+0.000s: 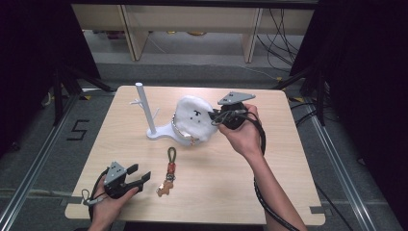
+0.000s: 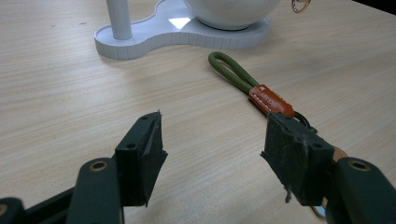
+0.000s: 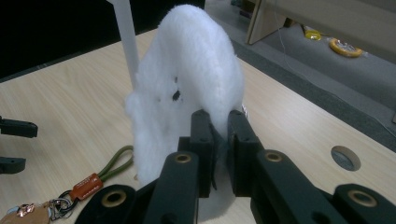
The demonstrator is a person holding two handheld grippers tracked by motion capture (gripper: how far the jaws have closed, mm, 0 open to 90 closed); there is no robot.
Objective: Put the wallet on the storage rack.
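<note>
Right gripper (image 1: 215,117) pinches the edge of a white plush pouch (image 1: 192,119), jaws closed on the fluffy rim; in the right gripper view the pads (image 3: 201,140) bite the fabric near its right border. The pouch sits raised over the round dish end of the white stand (image 1: 159,132), at roughly 12 o'clock from table centre, its small dark face markings turned toward the person. A gold chain (image 1: 185,136) trails along its lower edge.

Left gripper (image 1: 139,179) rests low at 7 o'clock, jaws spread wide, holding nothing. The keychain (image 1: 170,169), green loop with orange tab, lies on the table (image 1: 250,178) just to its right, at about 6 o'clock from the stand.

Judgement: the work in hand looks like moving the pouch about the stand. To do it well, the grip wants to stay on the rim, not the loose pile, which may slip. The lift should stay level so the chain does not snag the stand's post (image 1: 144,108) or its branch pegs. The stand is light; a sideways tug could tip it
</note>
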